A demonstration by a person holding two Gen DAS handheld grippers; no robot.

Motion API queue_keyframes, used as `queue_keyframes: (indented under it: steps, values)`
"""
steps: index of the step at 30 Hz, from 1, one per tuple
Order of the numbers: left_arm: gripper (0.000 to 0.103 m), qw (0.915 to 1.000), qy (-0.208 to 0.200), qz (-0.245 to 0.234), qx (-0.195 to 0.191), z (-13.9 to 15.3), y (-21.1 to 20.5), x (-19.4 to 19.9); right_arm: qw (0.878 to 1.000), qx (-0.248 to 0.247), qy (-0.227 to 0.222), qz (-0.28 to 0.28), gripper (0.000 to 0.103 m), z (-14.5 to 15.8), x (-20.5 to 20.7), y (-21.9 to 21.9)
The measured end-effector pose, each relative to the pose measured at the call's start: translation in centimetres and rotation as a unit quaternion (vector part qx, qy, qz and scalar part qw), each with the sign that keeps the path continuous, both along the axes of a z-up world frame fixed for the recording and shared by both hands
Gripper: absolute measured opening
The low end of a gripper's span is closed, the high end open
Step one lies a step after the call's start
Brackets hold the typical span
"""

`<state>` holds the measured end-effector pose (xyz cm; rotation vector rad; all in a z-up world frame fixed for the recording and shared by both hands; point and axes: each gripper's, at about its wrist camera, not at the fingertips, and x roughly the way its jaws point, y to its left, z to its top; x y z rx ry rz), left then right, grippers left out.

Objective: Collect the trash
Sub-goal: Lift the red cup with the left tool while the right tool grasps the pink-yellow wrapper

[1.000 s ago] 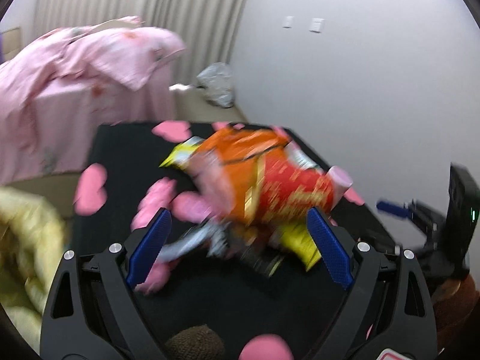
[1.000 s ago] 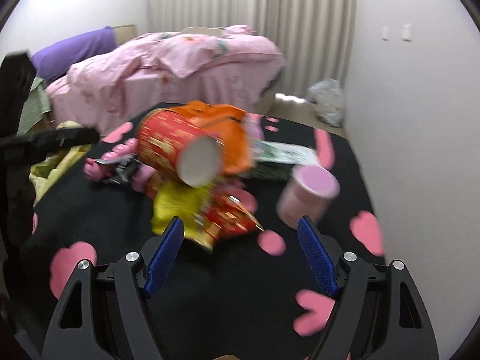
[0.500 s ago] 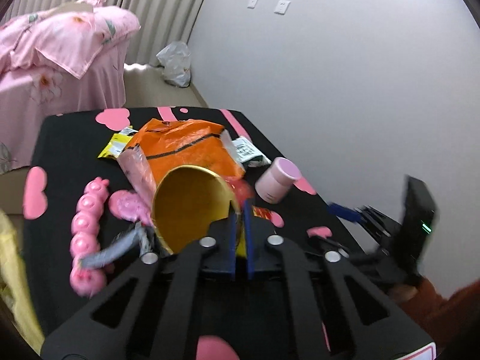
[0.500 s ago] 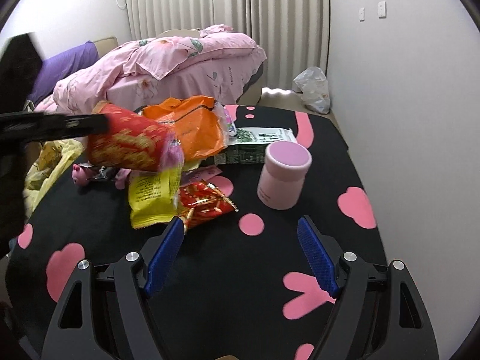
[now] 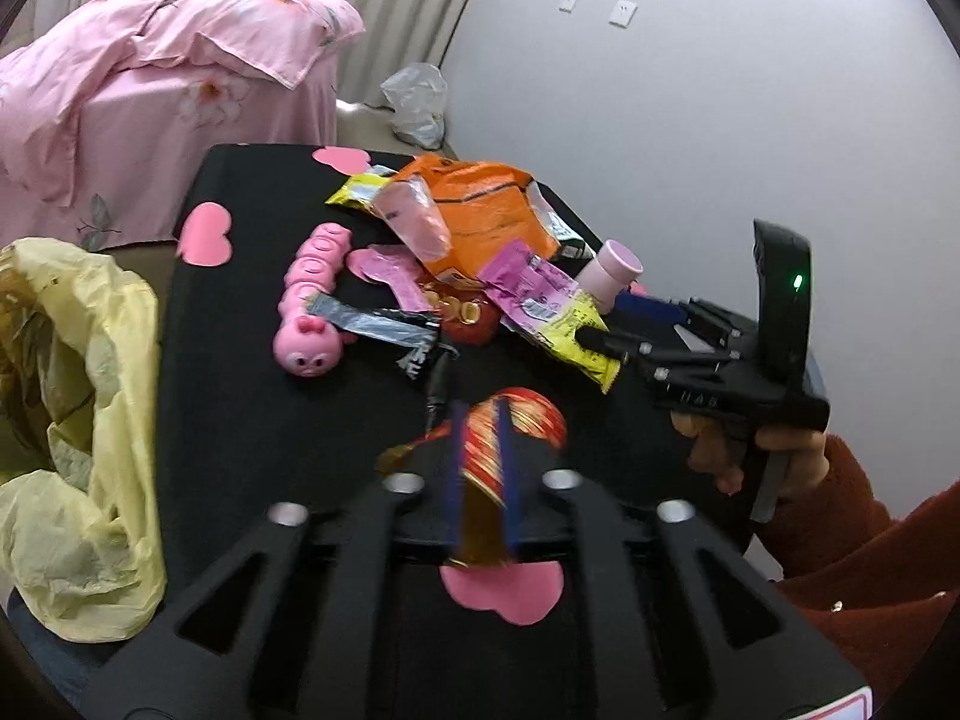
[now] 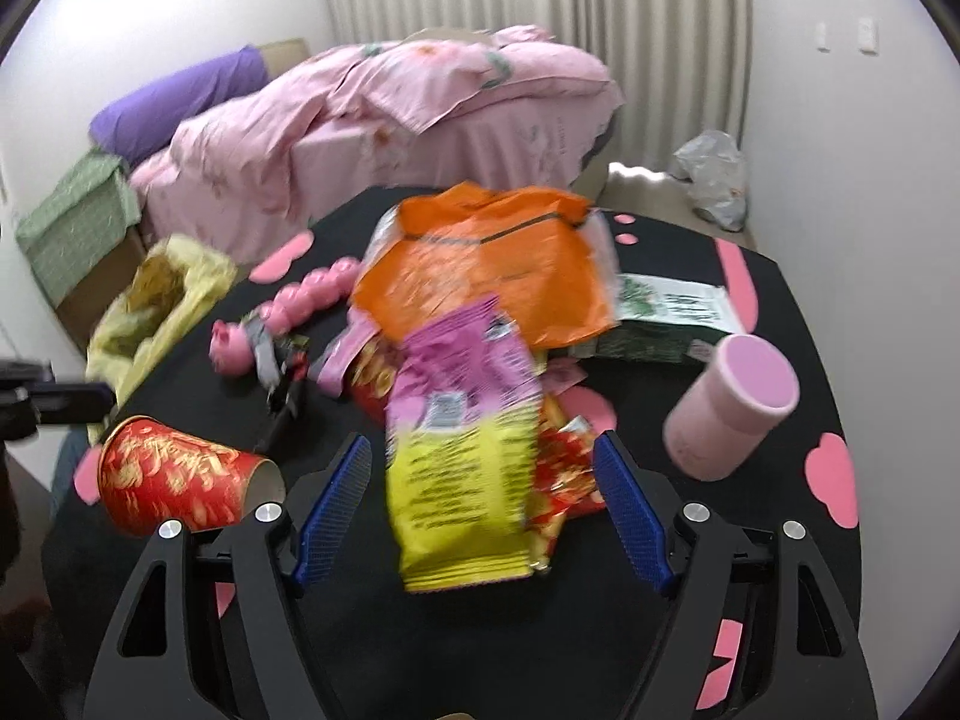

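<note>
Left gripper (image 5: 483,468): its blue fingers stand close together around the rim of a red-and-gold paper cup (image 6: 171,483). The jaws are opening, and the blur leaves it unclear whether the pads still press on the wall. The cup lies on its side at the near left edge of the black table (image 5: 240,396), apart from the trash pile.

Right gripper (image 6: 480,510): jaws wide and closing, pads touching nothing. Between them lies the yellow end of a purple-and-yellow wrapper (image 6: 462,438), with a red foil wrapper (image 6: 564,474) beside it.

Trash pile, mid-table: an orange bag (image 6: 486,264) on top, a green-and-white packet (image 6: 666,315) to its right, and a black-and-silver wrapper (image 5: 384,330) to its left, lying against a pink caterpillar toy (image 5: 312,300). A pink cup (image 6: 732,405) lies tilted, apart from the pile, toward the right edge.

A yellow bag (image 5: 66,420) hangs open just beside the table's left edge. A hand (image 5: 750,450) in a rust-red sleeve (image 5: 852,552) grips the right tool's handle.
</note>
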<state>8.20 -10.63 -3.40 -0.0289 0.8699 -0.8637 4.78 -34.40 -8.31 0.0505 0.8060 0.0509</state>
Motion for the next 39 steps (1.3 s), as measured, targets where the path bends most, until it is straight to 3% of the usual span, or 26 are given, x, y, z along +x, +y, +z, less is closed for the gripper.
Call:
queue_keyframes:
  steps: [1, 2, 3, 6, 10, 12, 15, 21, 24, 32, 39]
  values:
    - [0.040, 0.9999, -0.010, 0.002, -0.006, 0.2, 0.6, -0.1, 1.000, -0.001, 0.004, 0.002, 0.061, -0.4, 0.0, 0.1]
    - [0.048, 0.9998, -0.017, 0.001, -0.010, 0.3, 1.0, -0.2, 1.000, 0.005, 0.014, 0.007, 0.046, -1.0, 0.0, 0.2]
    - [0.051, 0.9997, -0.020, -0.004, -0.011, 0.4, 1.2, -0.4, 1.000, 0.014, 0.020, 0.011, 0.038, -1.4, -0.1, 0.1]
    - [0.062, 0.9993, -0.015, -0.033, -0.012, -0.3, 0.6, -0.5, 0.999, 0.038, 0.013, 0.011, 0.025, -1.4, -0.7, -0.4]
    - [0.069, 0.9962, 0.012, -0.087, -0.002, -1.9, -1.6, -1.1, 0.999, 0.041, -0.019, -0.016, 0.023, 0.4, -2.7, -1.4]
    - [0.069, 0.9943, 0.004, -0.101, 0.032, -2.9, -3.1, -1.7, 0.998, 0.046, -0.028, -0.022, 0.022, 1.2, -3.7, -1.9]
    - [0.069, 0.9934, -0.003, -0.084, 0.078, -4.3, -4.2, -1.8, 0.998, 0.034, -0.039, -0.032, 0.022, 2.1, -5.4, -2.4]
    - [0.069, 0.9953, 0.028, -0.054, 0.075, -4.9, -3.4, -1.4, 0.998, 0.011, -0.039, -0.041, 0.022, 2.2, -7.5, -2.7]
    - [0.061, 0.9960, 0.026, -0.043, 0.074, -4.6, -2.8, -2.1, 0.998, 0.019, -0.042, -0.039, 0.022, 2.3, -8.1, -2.5]
    - [0.059, 0.9971, -0.052, 0.006, 0.055, -0.6, -0.7, -4.5, 0.997, 0.024, -0.064, -0.019, 0.022, 4.0, -8.6, -0.8]
    - [0.059, 0.9949, -0.062, 0.070, 0.036, 0.6, 2.1, -3.9, 0.996, 0.005, -0.089, 0.004, 0.022, 6.0, -8.9, 1.4]
